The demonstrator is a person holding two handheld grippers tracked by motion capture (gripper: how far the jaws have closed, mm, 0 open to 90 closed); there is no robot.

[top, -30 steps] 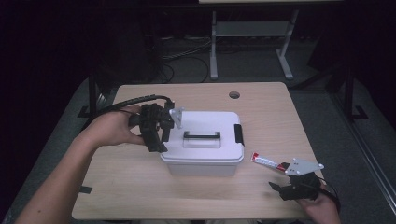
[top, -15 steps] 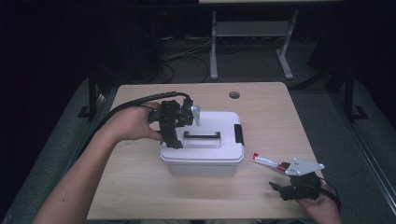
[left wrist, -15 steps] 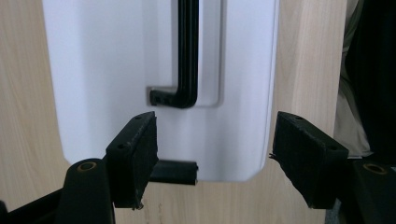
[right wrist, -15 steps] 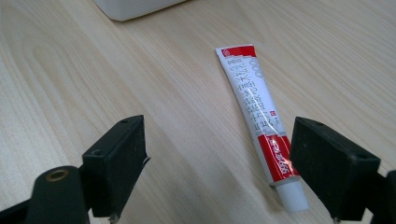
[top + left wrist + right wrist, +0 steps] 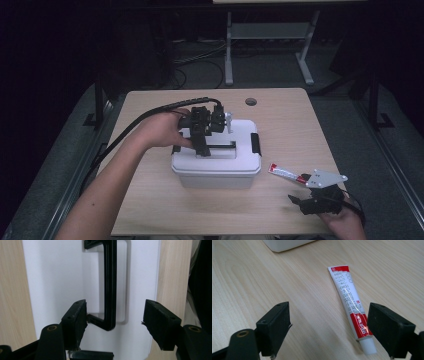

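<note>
A white lidded box (image 5: 220, 172) stands mid-table with a flat black handle (image 5: 222, 146) lying in its lid. My left gripper (image 5: 202, 148) hovers over the lid, pointing down. In the left gripper view its jaws (image 5: 115, 323) stand apart on either side of the handle's end (image 5: 110, 302); they have just been closing, and the right pad is still clear of the bar. A red-and-white tube (image 5: 284, 173) lies to the right of the box. My right gripper (image 5: 301, 202) rests near the front right corner, open, with the tube (image 5: 348, 300) lying just inside its right jaw (image 5: 328, 327).
Black latches (image 5: 255, 143) sit on the box's short sides. A round cable hole (image 5: 251, 102) marks the table's far edge. Beyond the table are a metal frame (image 5: 229, 45) and loose cables on a dark floor. The left gripper's cable (image 5: 150, 117) arcs over the table's left part.
My left gripper has moved right, from the box's left edge to above the lid handle, and its jaws have narrowed. The right gripper and the tube have stayed put.
</note>
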